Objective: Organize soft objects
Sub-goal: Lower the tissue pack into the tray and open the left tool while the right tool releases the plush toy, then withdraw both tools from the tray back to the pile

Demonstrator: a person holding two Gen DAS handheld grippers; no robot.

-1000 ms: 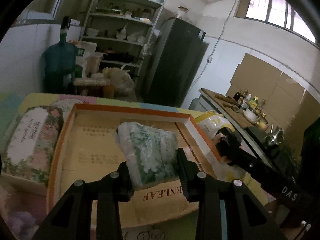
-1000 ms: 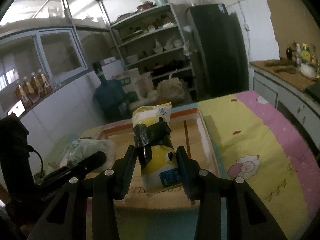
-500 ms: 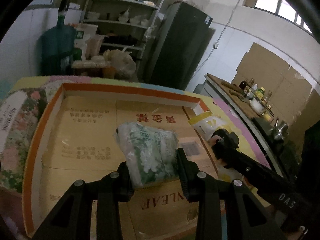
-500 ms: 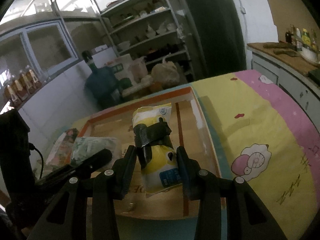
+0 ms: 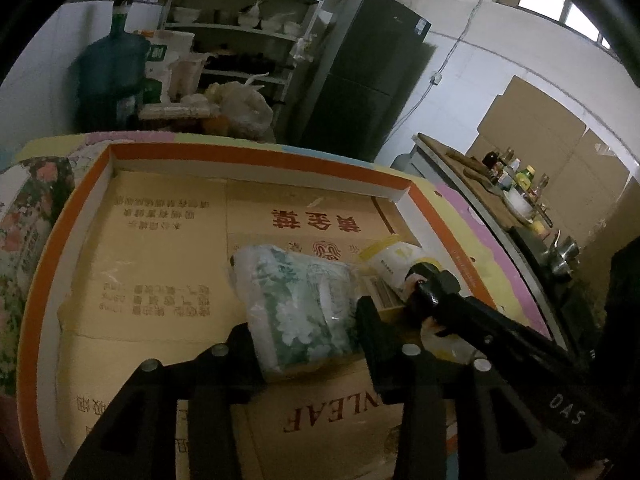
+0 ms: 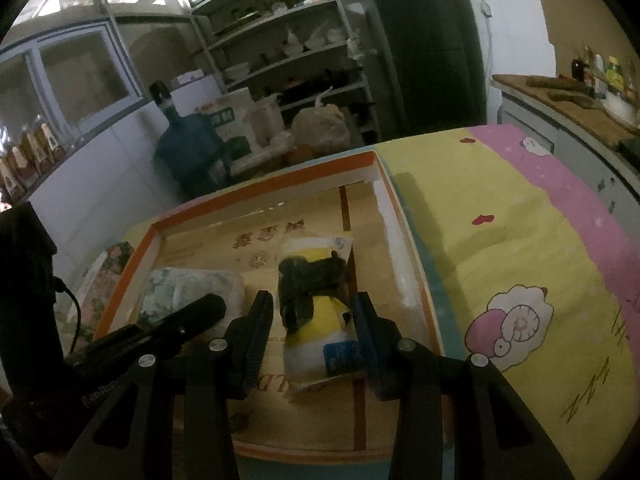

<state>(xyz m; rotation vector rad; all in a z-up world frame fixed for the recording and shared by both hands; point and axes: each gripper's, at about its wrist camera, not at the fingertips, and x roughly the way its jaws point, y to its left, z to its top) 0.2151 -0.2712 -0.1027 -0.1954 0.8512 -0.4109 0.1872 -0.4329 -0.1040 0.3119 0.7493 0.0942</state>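
Both packs now sit lower and deeper inside the cardboard tray (image 5: 256, 170) than 1 s ago; the right jaws, tight on the yellow pack then, now stand apart from it.

Left gripper (image 5: 304, 340): jaws closed on the green floral pack (image 5: 298, 308), which looks to hang just above the tray floor, right of centre (contact with the floor not resolvable). Right gripper (image 6: 312, 320): jaws spread, gaps on both sides of the yellow pack (image 6: 316, 312), which seems to rest on the floor near the tray's right wall.

Risks, as judgement:
- Yellow pack lies propped at a slant; withdrawing the right jaws may drag or roll it.
- Left release from above the floor may let the green pack roll into the yellow one, just beside it.

Materials: both packs are glossy, crinkled film over soft filling, pillow-shaped. Yellow pack carries a black band. Tray is an orange-rimmed shallow box with printed corrugated flaps for a floor. Patterned cloth (image 6: 500, 216) covers the bench.
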